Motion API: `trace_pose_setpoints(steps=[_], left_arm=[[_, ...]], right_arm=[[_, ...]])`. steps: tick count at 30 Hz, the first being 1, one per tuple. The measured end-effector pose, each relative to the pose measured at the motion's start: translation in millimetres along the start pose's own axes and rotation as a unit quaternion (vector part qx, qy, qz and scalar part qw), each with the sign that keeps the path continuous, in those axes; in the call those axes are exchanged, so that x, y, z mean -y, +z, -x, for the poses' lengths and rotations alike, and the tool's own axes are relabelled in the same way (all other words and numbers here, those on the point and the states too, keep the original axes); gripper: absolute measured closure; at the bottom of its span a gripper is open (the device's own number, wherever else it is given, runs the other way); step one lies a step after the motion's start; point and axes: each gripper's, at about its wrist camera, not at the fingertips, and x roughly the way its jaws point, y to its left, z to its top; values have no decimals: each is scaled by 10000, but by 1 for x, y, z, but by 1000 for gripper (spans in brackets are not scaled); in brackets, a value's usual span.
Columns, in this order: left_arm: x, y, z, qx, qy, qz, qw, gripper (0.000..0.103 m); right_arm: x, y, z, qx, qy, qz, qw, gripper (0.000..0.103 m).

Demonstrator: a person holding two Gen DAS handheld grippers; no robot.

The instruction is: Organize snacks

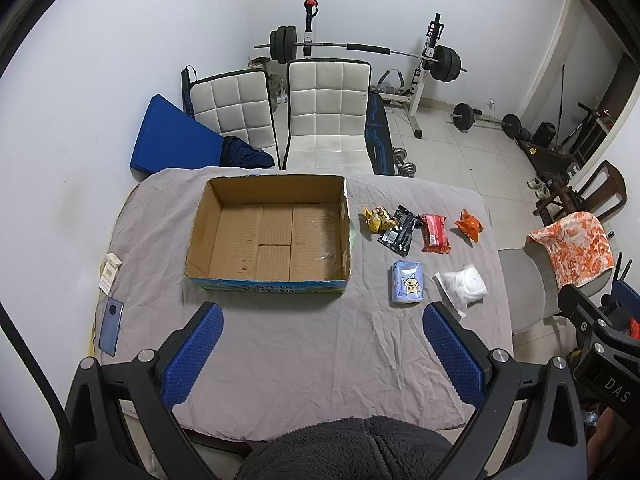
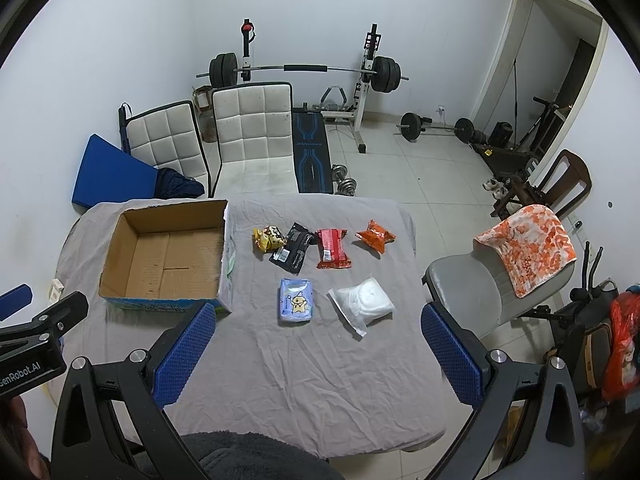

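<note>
Snack packet (image 2: 291,253) print too small to read; phone (image 1: 111,325) partly off table edge.

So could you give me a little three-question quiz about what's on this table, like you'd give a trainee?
1. True or false: the box already holds a snack.
2. How many packets lie on the cloth?
3. Which packet lies nearest the box: A) yellow, B) orange, C) white?

Key:
1. False; only bare cardboard shows inside.
2. Six: yellow, black, red, orange, blue, white.
3. A.

Both the left gripper and the right gripper hover with jaws apart, holding nothing.
</note>
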Motion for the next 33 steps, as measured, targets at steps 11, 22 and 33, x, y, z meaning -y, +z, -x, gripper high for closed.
trace_pose_setpoints(steps=[11,22,33], left_arm=[[4,4,-12,-104,-6,-18,9999,0],[55,28,-84,-371,-147,-376,9985,0],[136,36,-251,-1457,-131,-784,9861,0]], right_arm=[[3,-2,-12,-119,52,-63,9999,0],[62,9,-96,-724,-244,-575,9954,0],[133,-7,-323,-2200,-106,-162,9753,0]])
